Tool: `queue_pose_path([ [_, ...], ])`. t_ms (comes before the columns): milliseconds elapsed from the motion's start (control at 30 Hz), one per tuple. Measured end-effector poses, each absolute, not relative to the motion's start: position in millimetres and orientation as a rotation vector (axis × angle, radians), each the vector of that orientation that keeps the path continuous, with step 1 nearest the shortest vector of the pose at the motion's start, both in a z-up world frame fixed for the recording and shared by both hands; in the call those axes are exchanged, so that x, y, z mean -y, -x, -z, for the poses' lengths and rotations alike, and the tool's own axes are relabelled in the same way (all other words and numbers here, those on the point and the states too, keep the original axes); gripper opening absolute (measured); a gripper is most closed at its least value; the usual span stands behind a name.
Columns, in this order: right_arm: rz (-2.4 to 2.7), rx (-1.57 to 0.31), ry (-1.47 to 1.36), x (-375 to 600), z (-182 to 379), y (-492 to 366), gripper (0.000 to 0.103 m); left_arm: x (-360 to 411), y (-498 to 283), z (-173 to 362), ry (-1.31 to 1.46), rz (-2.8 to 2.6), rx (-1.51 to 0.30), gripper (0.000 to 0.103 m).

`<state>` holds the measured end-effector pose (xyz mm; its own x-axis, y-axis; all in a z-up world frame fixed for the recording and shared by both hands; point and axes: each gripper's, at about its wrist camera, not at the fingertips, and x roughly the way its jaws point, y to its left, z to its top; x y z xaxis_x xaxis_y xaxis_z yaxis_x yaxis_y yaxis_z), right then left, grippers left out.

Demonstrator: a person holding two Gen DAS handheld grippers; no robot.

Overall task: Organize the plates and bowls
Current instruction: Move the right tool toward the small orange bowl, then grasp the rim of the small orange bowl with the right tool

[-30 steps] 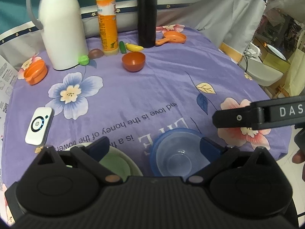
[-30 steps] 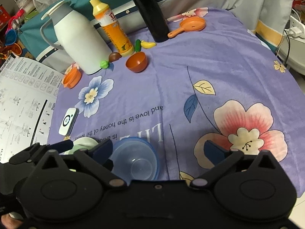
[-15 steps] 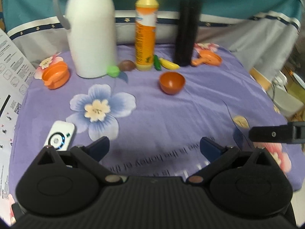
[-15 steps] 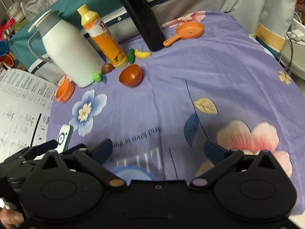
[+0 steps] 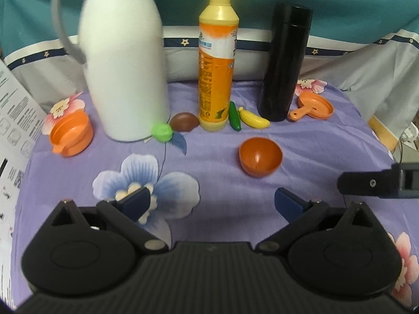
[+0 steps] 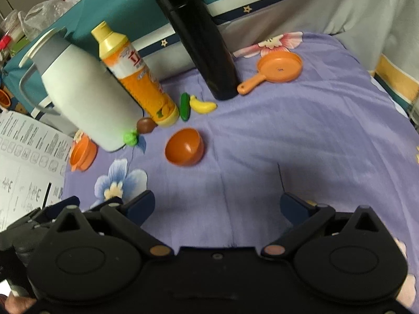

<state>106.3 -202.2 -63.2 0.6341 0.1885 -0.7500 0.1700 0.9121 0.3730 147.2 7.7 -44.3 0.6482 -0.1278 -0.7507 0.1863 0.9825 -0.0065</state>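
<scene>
Purple flowered tablecloth [image 5: 327,141], seen low from both wrist cameras. Far left: printed paper sheet [image 5: 15,120], then a small orange handled pot [image 5: 71,133] just beside a tall white jug [image 5: 123,60]. Against the jug's foot, a green toy [image 5: 162,131] and a brown toy [image 5: 184,122]. Centre: an orange detergent bottle [image 5: 216,60], a toy cucumber [image 5: 234,116] and toy banana [image 5: 253,117] lying side by side. In front of these, alone on bare cloth, a small orange bowl [image 5: 260,156], open side tipped toward the cameras. Behind: a black flask [image 5: 285,62], upright. Right of it, touching its base or nearly so: an orange toy pan [image 5: 315,106].

Left gripper [image 5: 212,201] low over the cloth, spread wide, nothing between its blue pads. Right gripper [image 6: 217,205] likewise wide and empty, aimed toward the bowl from the right.

Likely step: reaching for the orange bowl. Best taken by the rim, one pad inside and one outside, since the rounded body looks apt to roll or slip. Slow approach advised, clear of the toy fruit and bottle behind. Only one gripper needed; other best kept aside.
</scene>
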Motion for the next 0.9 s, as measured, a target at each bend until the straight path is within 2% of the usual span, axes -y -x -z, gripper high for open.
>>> queue_pose_path([
  [167, -0.021, -0.871, -0.418, 197, 64, -136, 0.103, 2, -175, 56, -0.081, 0.171, -0.862, 0.103],
  [233, -0.021, -0.86, -0.413, 195, 65, -147, 0.099, 5, -185, 61, -0.078, 0.168, -0.868, 0.103],
  [433, -0.021, -0.859, -0.432, 193, 77, -182, 0.08, 15, -213, 77, -0.058, 0.163, -0.896, 0.102],
  [600, -0.029, -0.882, -0.448, 191, 91, -205, 0.06, 20, -229, 92, -0.045, 0.164, -0.925, 0.095],
  [733, -0.041, -0.897, -0.449, 189, 103, -216, 0.056, 22, -235, 101, -0.033, 0.168, -0.938, 0.091],
  [900, -0.054, -0.909, -0.451, 186, 110, -224, 0.046, 27, -240, 107, -0.036, 0.176, -0.949, 0.087],
])
